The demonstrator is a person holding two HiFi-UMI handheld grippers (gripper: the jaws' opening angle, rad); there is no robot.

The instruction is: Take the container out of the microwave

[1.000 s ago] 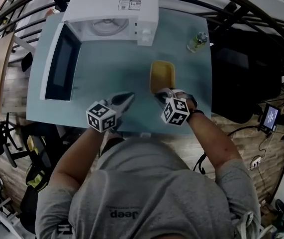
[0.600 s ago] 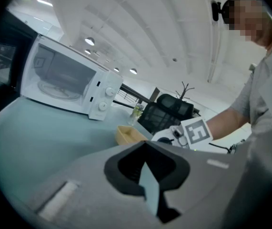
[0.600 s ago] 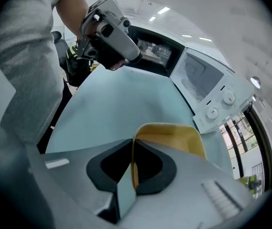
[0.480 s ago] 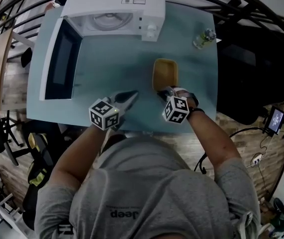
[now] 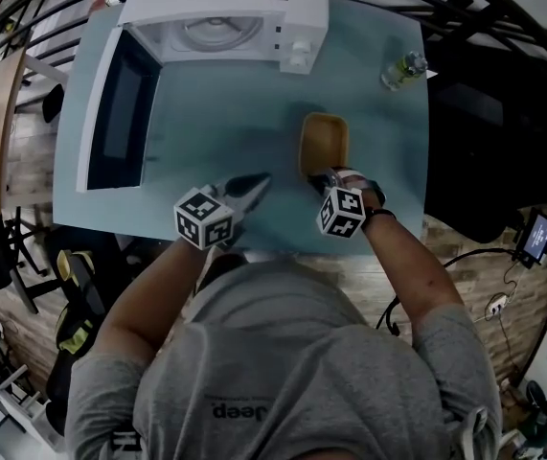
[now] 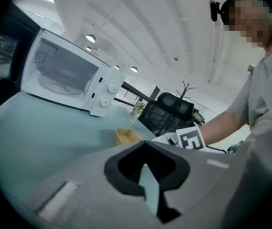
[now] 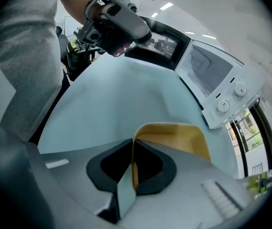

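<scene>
Your right gripper (image 5: pixel 317 176) pinches the near wall of the yellow container (image 5: pixel 324 142), out on the table (image 5: pixel 216 113) in front of the open microwave (image 5: pixel 225 12). Your left gripper (image 5: pixel 260 180) hangs nearby, jaws together, holding nothing. Settle the container flat before you release the wall, then draw straight back.

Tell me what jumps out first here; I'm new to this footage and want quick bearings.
The white microwave at the far left of the blue table stands with its door swung wide open and its turntable bare. The yellow container is already out, at the table's near right, its near wall pinched in the right gripper.
</scene>
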